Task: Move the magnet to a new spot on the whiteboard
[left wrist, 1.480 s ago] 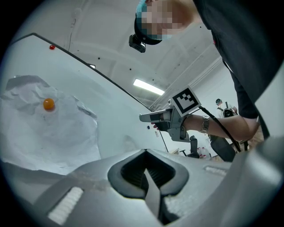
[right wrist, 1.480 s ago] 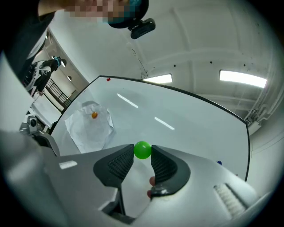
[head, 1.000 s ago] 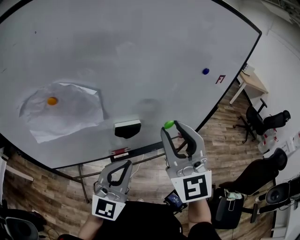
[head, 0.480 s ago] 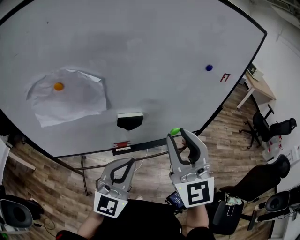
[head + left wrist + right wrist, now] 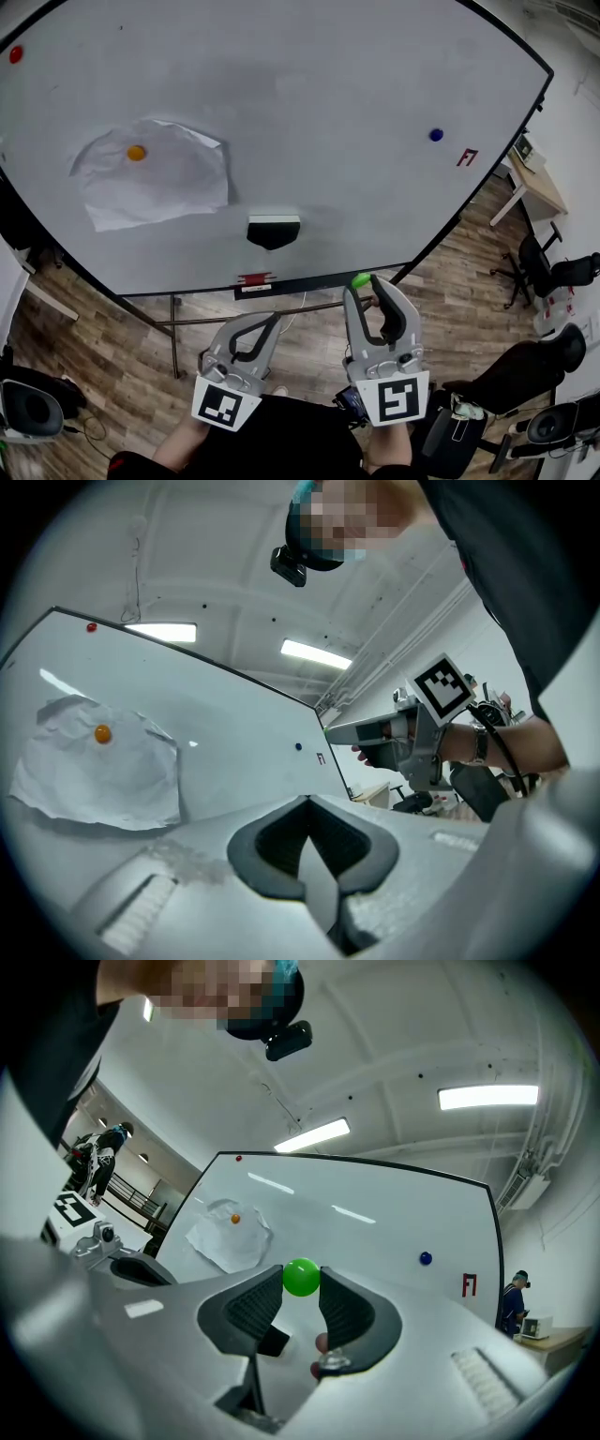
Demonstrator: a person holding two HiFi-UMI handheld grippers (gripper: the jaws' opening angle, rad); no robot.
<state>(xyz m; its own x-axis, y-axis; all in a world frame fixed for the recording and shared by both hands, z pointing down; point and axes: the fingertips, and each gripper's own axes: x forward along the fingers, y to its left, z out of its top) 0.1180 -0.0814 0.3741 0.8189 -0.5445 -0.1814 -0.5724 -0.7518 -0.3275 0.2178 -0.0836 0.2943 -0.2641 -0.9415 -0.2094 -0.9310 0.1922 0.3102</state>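
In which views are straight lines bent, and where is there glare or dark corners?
Head view: the fisheye lens bows the whiteboard edges. Left gripper view: dark round vignette in the corners, small glare streaks on the whiteboard. Right gripper view: the ceiling lamps leave bright streaks on the whiteboard, while the green magnet is sharp.

Tally at the whiteboard
Three magnets on it: red, orange, blue; one green magnet off it; one paper sheet; one eraser.

Grey left gripper, right gripper; black-lined jaws (marker cubes); black clothing.
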